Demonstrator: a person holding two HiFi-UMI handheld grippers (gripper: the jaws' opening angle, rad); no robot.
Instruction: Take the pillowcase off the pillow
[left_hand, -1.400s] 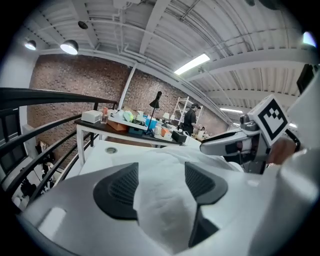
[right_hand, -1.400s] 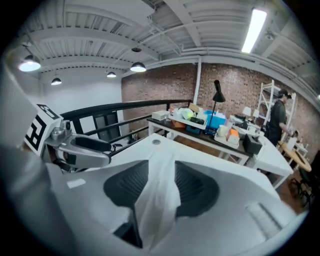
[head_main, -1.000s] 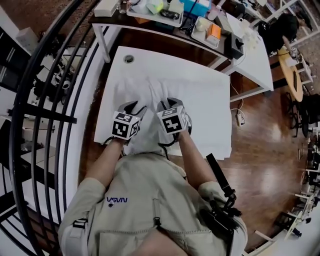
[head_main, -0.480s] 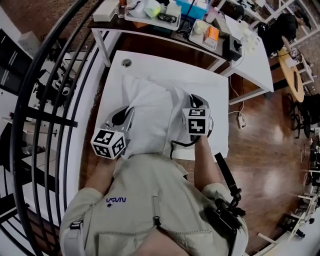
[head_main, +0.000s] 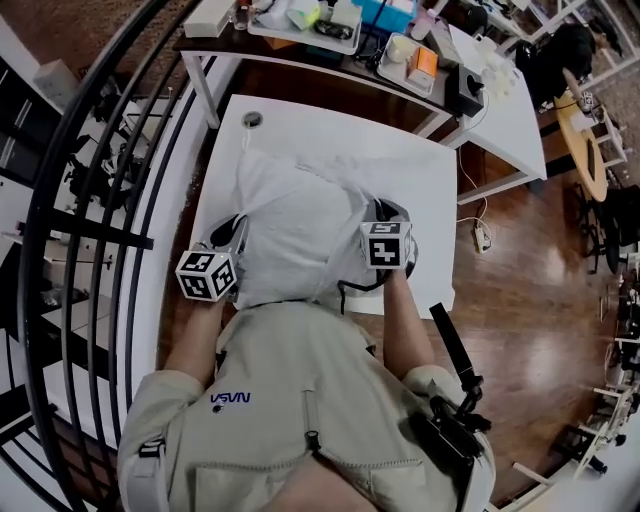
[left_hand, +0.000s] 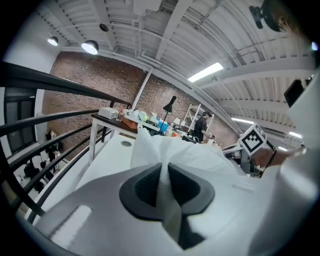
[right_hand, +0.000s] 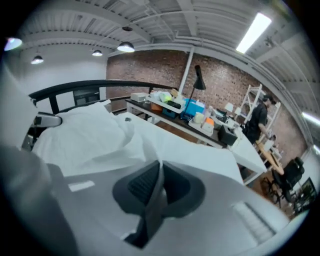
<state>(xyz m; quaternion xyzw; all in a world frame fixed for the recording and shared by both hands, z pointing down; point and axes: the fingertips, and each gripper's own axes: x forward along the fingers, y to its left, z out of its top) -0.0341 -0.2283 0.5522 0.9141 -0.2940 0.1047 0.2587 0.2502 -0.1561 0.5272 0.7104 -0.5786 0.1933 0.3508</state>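
The filled white pillowcase lies lengthwise on the white bench, its near end by the person's chest. The left hand-held gripper has just been closing its jaws and pinches a fold of pillowcase cloth at the near left side. The right hand-held gripper is clamped tight on a thin fold of the same cloth at the near right side. The 2 stand well apart, the pillowcase between them.

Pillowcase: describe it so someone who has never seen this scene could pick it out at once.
Find the white table beside the black railing. At its near edge is the pillowcase, pinched at either side by the left gripper and right gripper. Unlike the flat tabletop, it is puffy and creased.
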